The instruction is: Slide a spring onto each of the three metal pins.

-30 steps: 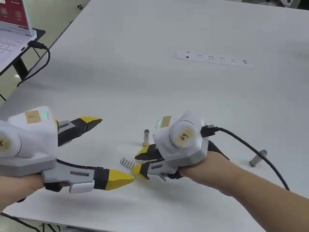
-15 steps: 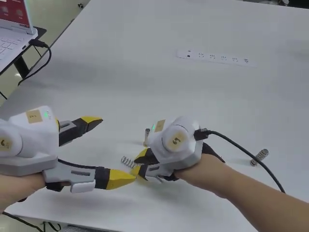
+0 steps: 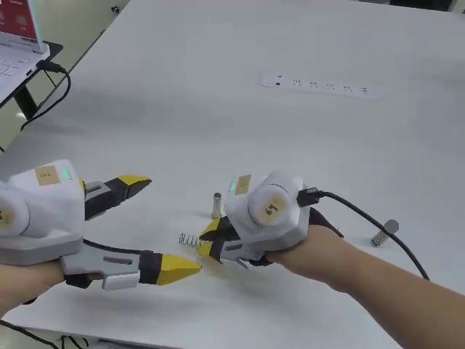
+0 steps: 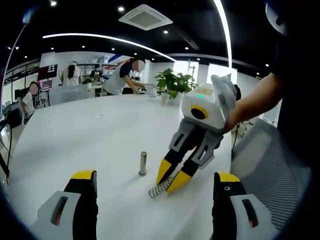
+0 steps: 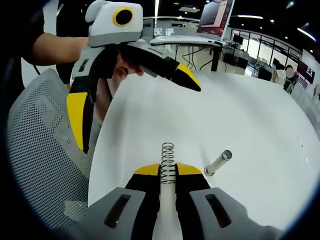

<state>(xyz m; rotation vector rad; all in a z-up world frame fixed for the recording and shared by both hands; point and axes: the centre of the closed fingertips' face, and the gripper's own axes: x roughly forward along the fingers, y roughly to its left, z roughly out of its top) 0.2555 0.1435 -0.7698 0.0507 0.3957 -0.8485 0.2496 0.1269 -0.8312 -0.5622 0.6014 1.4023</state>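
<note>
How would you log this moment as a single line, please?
right tongs: shut on spring | left tongs: open, holding nothing | pin: upright, bare, beside spring

The white counter (image 3: 218, 123) carries a power strip (image 3: 320, 86) well beyond the fingers (image 3: 174, 267). A laptop (image 3: 16, 51) sits on a side desk (image 3: 52, 49) far left of them. Overhead, strip lights (image 4: 100, 38) cross the ceiling (image 4: 90, 15).

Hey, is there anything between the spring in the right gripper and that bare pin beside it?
Nothing visible does. The right gripper holds the spring by one end, low over the table, and only bare tabletop lies between it and the upright pin. The left gripper hovers open off to the side, not in that gap.
</note>
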